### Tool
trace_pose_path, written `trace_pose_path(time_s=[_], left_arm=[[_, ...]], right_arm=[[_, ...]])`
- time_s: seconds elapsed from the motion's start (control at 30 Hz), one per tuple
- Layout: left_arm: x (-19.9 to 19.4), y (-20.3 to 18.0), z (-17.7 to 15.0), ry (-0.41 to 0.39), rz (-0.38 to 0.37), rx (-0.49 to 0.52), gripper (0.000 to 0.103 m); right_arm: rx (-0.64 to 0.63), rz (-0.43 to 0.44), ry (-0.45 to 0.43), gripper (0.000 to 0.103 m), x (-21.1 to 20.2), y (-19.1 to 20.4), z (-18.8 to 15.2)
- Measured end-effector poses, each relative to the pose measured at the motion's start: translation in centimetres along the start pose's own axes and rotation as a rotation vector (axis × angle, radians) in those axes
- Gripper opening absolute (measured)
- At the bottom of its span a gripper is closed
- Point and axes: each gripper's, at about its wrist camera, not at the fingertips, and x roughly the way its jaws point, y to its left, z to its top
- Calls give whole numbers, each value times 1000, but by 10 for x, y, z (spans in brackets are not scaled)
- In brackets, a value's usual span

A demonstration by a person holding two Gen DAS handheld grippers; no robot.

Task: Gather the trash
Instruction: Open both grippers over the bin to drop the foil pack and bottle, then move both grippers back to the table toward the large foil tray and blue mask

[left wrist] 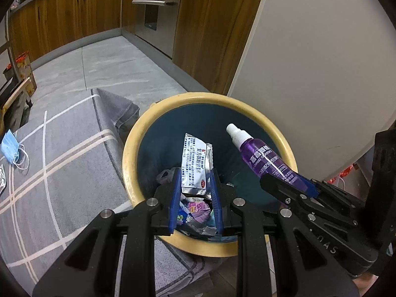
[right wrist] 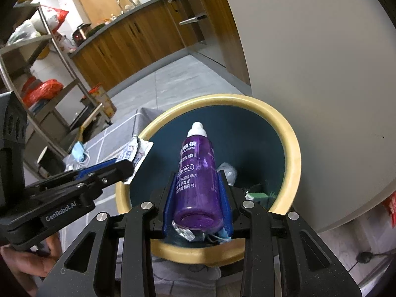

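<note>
A round bin with a yellow rim (left wrist: pixel 128 153) and dark blue inside stands on the floor, with several wrappers at its bottom; its rim also shows in the right wrist view (right wrist: pixel 292 133). My left gripper (left wrist: pixel 195 175) is shut on a silver medicine sachet (left wrist: pixel 195 163) and holds it over the bin's mouth. My right gripper (right wrist: pixel 198 180) is shut on a purple spray bottle (right wrist: pixel 198 173) with a white cap, also over the bin. The bottle shows in the left wrist view (left wrist: pixel 262 156), and the sachet in the right wrist view (right wrist: pixel 133 151).
A blue face mask (left wrist: pixel 10 149) lies on the grey checked rug (left wrist: pixel 61 173) to the left. A white cabinet wall (left wrist: pixel 321 61) stands right behind the bin. Wooden kitchen cabinets (left wrist: pixel 61 12) line the far side. A metal shelf rack (right wrist: pixel 37 74) stands left.
</note>
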Motion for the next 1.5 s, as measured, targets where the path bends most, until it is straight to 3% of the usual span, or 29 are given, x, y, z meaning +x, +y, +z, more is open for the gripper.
trace_pose_path(time_s=[0.27, 0.6, 0.8, 1.07, 1.5], left_arm=[[11, 1, 3, 24, -8, -8, 22], [1, 8, 1, -1, 3, -25, 25], [-18, 14, -5, -60, 18, -39, 56], [-42, 39, -20, -79, 31, -61, 72], [-89, 128, -48, -97, 128, -105, 79]], right_arm=[[21, 12, 12, 35, 4, -7, 0], [46, 35, -20, 40, -4, -12, 1], [44, 32, -31, 46, -7, -9, 0], [12, 39, -37, 57, -10, -1, -3], [-103, 70, -20, 69, -12, 31, -13]])
